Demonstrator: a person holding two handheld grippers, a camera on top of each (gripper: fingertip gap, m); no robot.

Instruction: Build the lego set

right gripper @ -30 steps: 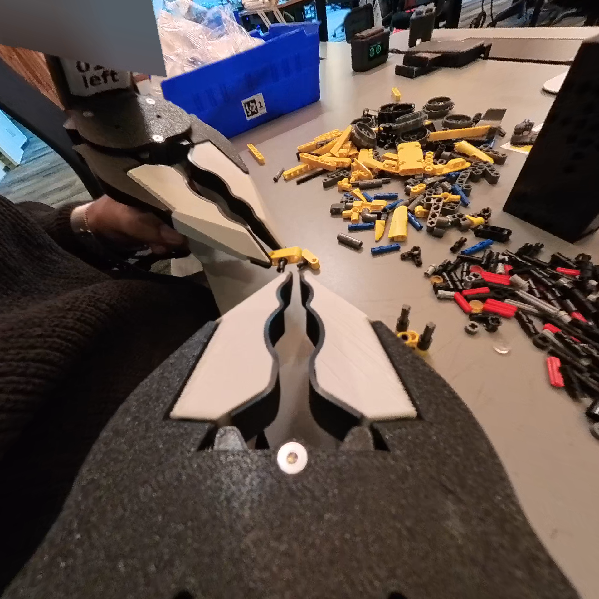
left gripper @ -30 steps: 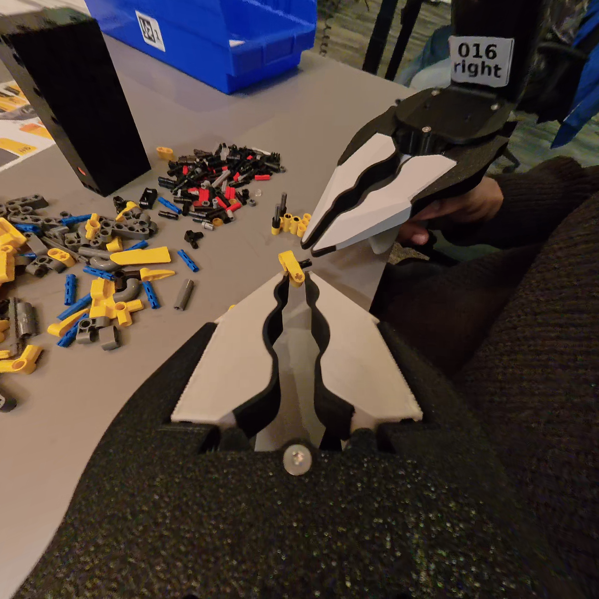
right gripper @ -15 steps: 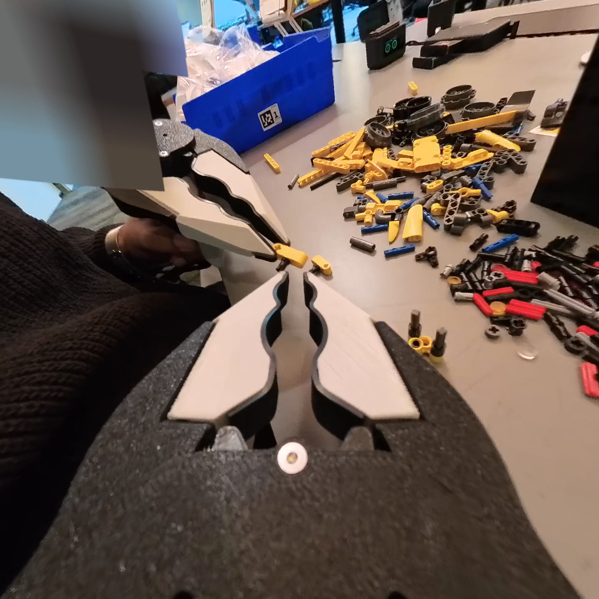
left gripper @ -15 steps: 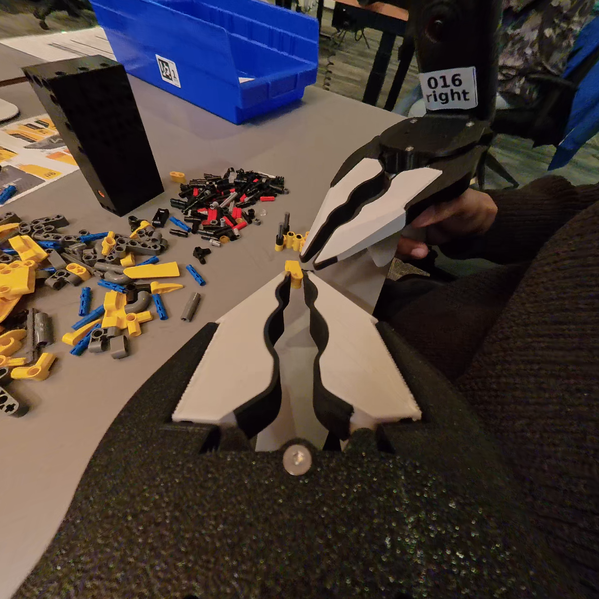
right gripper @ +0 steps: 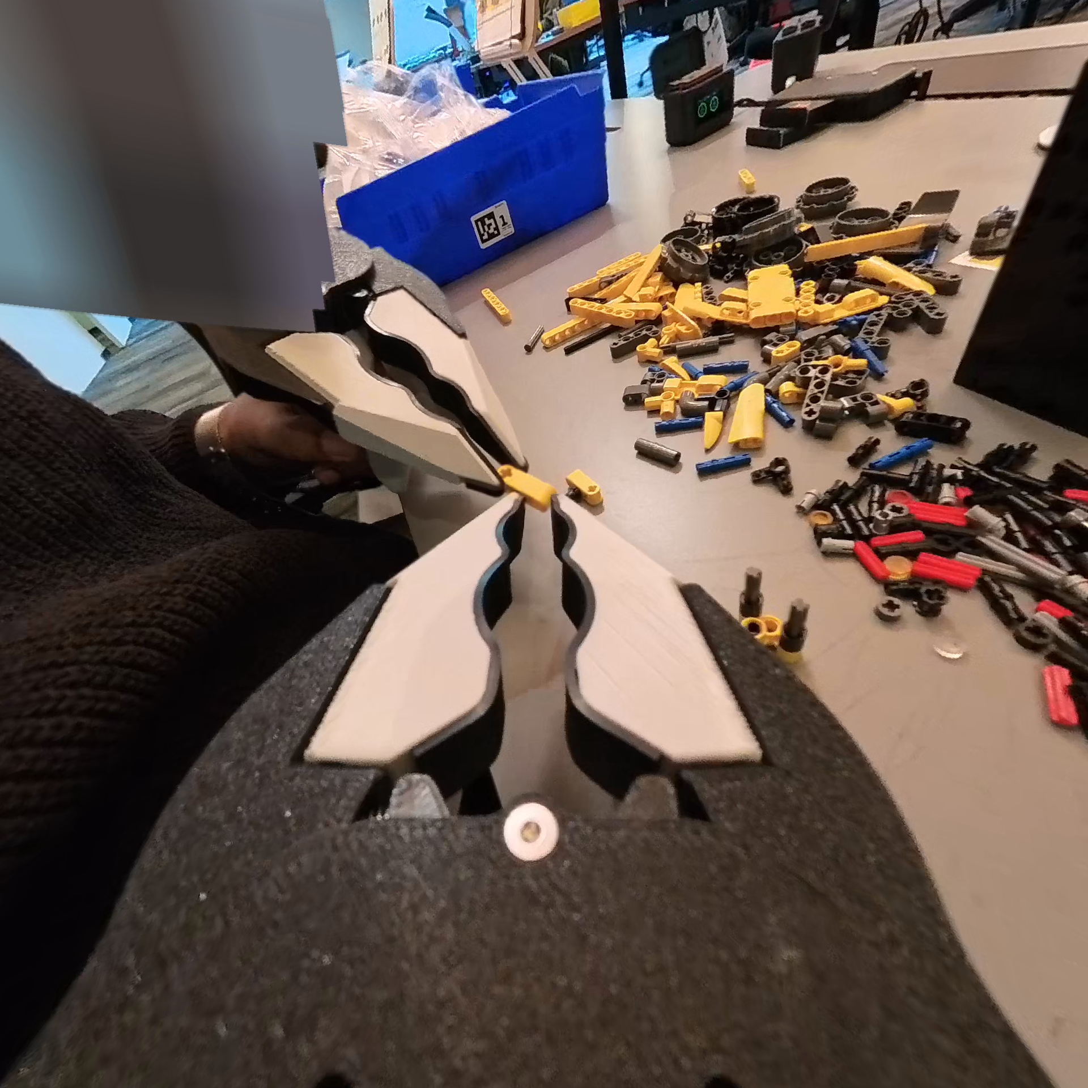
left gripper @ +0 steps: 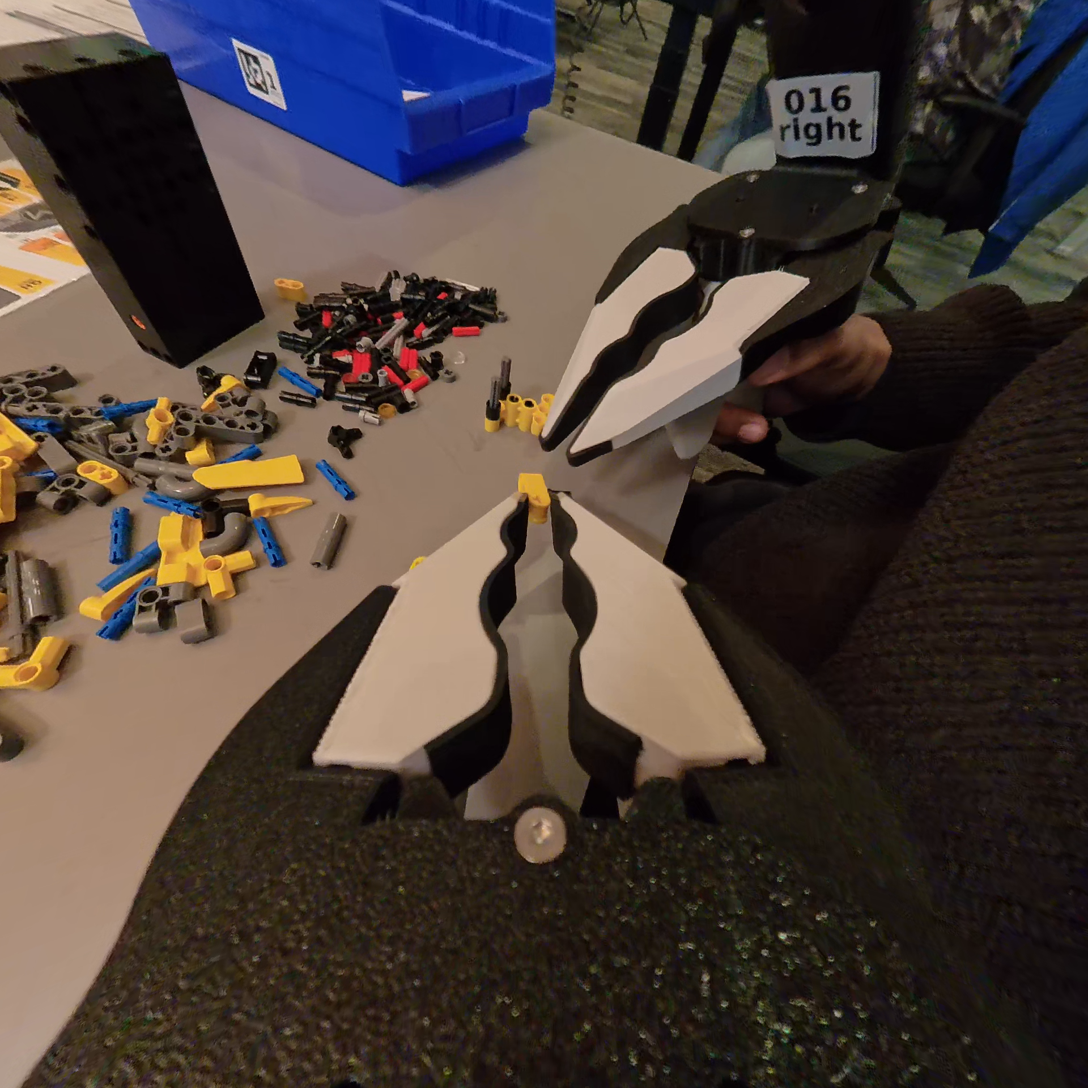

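My left gripper (left gripper: 537, 499) is shut on a small yellow connector piece (left gripper: 534, 494) and holds it just above the grey table (left gripper: 353, 235) near its front edge. In the right wrist view the left gripper (right gripper: 506, 477) comes in from the left, and the yellow piece (right gripper: 526, 484) sticks out towards my right gripper (right gripper: 537, 500). The right gripper (left gripper: 559, 452) is empty, its tips a narrow gap apart, and hovers close to the piece without holding it. A second small yellow piece with a black pin (right gripper: 586, 486) lies on the table just beyond.
A tall black block (left gripper: 118, 194) and a blue bin (left gripper: 365, 76) stand at the back. A heap of yellow, grey and blue pieces (left gripper: 147, 500), a heap of black and red pins (left gripper: 382, 341) and a yellow part with two black pins (left gripper: 512, 406) lie on the table. Dark sleeves (left gripper: 883, 589) are close by. The tips of both grippers are at nearly the same place.
The second yellow piece, which sat right by the held one, now lies apart on the table. The right gripper has drawn back a little. The left still holds its piece.
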